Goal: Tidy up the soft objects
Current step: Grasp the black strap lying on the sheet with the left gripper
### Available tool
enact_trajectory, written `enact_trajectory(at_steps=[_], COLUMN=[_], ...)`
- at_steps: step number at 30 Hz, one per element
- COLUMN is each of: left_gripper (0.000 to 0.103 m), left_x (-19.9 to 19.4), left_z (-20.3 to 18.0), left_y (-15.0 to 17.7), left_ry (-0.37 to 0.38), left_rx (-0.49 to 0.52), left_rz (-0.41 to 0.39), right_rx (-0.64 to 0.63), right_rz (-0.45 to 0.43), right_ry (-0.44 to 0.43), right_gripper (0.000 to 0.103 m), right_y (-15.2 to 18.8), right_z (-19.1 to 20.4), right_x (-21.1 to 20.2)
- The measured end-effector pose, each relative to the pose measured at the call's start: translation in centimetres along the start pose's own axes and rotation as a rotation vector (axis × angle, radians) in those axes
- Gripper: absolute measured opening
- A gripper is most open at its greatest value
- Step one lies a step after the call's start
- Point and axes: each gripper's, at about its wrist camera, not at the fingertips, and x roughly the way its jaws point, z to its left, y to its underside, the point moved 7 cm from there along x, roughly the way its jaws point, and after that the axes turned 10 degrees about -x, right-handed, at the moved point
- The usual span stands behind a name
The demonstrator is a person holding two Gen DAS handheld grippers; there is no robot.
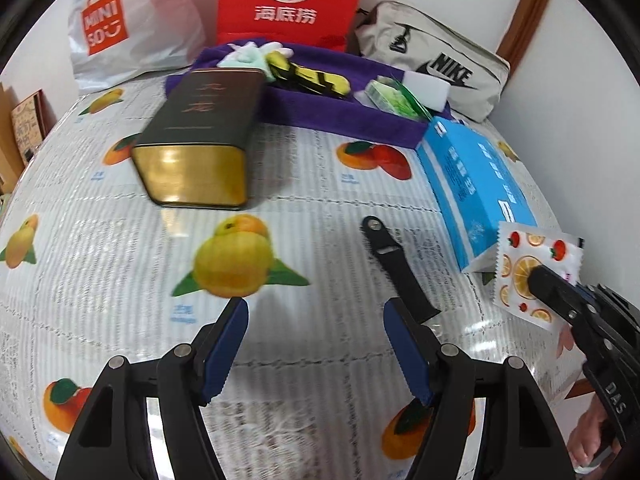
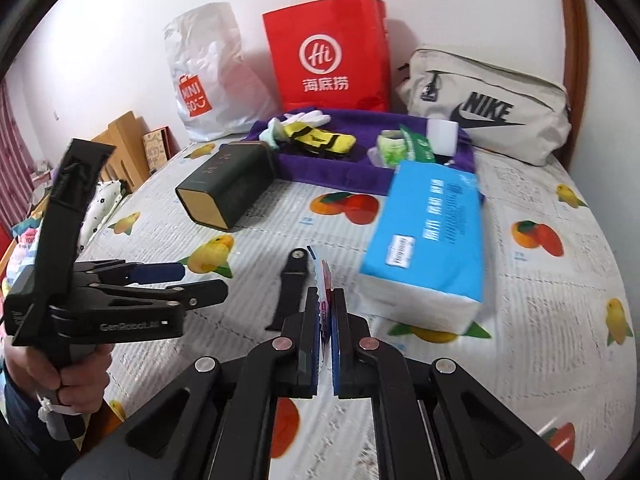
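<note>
My right gripper (image 2: 325, 295) is shut on a flat fruit-print sachet (image 2: 325, 270), seen edge-on between its blue pads and lifted off the tablecloth. In the left wrist view the same sachet (image 1: 520, 248) hangs from the right gripper (image 1: 537, 277) in front of a blue tissue pack (image 1: 476, 184). My left gripper (image 1: 315, 312) is open and holds nothing, hovering over the cloth just left of a black strap (image 1: 396, 264). At the back, a purple tray (image 1: 344, 120) holds white gloves (image 1: 248, 54), a yellow-black pouch (image 1: 312, 76), a green tissue packet (image 1: 390, 98) and a white sponge (image 1: 426, 88).
A dark tin box (image 1: 200, 136) lies on its side in front of the tray. A white Miniso bag (image 1: 120, 28), a red paper bag (image 1: 288, 0) and a beige Nike bag (image 1: 440, 64) stand along the wall. Wooden furniture (image 2: 120, 148) sits past the table's left edge.
</note>
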Motion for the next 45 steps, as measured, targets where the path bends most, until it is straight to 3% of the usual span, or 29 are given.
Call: enact_trajectory(at_steps=[13,16,19,21,29,34,35,37,39,45], left_gripper=[0.07,0.074,0.075,0.079,0.08,0.078,0.076,0.06,0.025,0.022], left_x=[3.0,3.7,4.5,4.6,3.4,3.7,3.8,3.8,3.6,3.4], left_z=[-4.0,-5.0,-5.8,-5.7,-2.6,-3.2,-3.7,-4.4,-5.0,-5.2], left_y=[0.2,0.1,0.1,0.2,0.0,0.1,0.1,0.2,0.3,0.6], left_ry=[0.006,-0.019,-0.096,-0.118,-0.128,-0.102,-0.089,-0.068,-0.043,-0.034], left_rx=[0.042,0.073,0.135,0.152,0.105,0.153,0.183,0.207,0.224,0.224], left_rz=[0.023,0.007,-0.024,-0.05,-0.059,-0.057,-0.059,-0.061,-0.059,-0.054], right_rx=[0.067,0.078,0.084,0.086,0.085,0.081,0.081,0.084,0.089,0.093], right_rz=[-0.01,-0.008,-0.004,-0.002,-0.007,0.003,0.006,0.005,0.002,0.001], right_ry=[0.028,0.03,0.034,0.034,0.025,0.016,0.015,0.016,0.017,0.009], right_gripper=[0.004,0.004,0.004,0.004,0.004,0.004,0.004,0.004,0.004,0.004], right_y=[2.3,2.5,2.8,2.9,2.9,3.1,3.2,3.2,3.2,3.3], right_z=[-2.9,-3.2,-3.3,-3.4,-2.8,-2.3,-2.3,-2.3,-2.4,-2.3], right_x=[-1.4,-1.4,-1.3,-1.3,-1.4,-1.0,-0.9,-1.0,-1.1,-0.9])
